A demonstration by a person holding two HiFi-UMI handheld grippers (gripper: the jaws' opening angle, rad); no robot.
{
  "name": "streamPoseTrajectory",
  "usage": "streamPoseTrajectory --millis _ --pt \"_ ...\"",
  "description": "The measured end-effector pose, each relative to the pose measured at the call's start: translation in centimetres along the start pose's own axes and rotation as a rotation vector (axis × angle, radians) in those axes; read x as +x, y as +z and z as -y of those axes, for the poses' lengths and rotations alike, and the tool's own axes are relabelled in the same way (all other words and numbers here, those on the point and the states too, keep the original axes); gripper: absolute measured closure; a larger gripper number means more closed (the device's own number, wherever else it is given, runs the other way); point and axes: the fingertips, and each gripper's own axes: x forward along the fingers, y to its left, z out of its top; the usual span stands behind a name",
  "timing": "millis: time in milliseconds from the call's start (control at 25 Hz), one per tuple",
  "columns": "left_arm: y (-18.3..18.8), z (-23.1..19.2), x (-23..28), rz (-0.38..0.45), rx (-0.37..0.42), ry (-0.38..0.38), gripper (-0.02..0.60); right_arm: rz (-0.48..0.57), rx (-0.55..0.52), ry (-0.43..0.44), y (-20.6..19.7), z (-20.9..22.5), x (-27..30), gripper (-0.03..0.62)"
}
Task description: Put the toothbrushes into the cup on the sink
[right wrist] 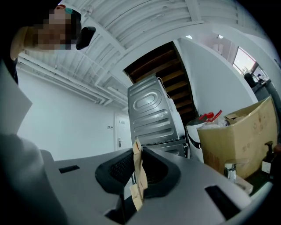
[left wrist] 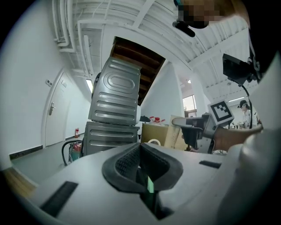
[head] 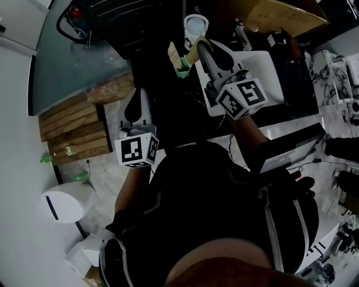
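Note:
A white cup (head: 196,24) stands at the far left end of the white sink (head: 270,72). My right gripper (head: 201,48) reaches up to it, shut on a tan paper-wrapped toothbrush (head: 194,51) whose end lies just below the cup's rim. In the right gripper view the tan strip (right wrist: 139,173) is pinched between the pads. A second beige toothbrush with a green band (head: 177,60) sits left of the cup, free of both grippers. My left gripper (head: 134,106) hangs lower left, away from the sink, jaws shut (left wrist: 140,165); only a thin green sliver shows deep in the seam.
A cardboard box (head: 283,14) and a pump bottle (head: 242,33) stand behind the sink. A wooden pallet (head: 84,120) and a white bin (head: 64,202) are on the floor at left. A grey metal appliance (left wrist: 115,101) rises ahead of both grippers.

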Motion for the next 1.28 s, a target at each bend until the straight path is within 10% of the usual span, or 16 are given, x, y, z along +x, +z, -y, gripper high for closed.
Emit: streamPoseTrajectory --millis 1280 --pt "-4.2 -0.5 0.9 -0.105 -0.016 -0.013 0.575 -0.185 0.03 -0.052 -13.3 2.8 3.0 0.543"
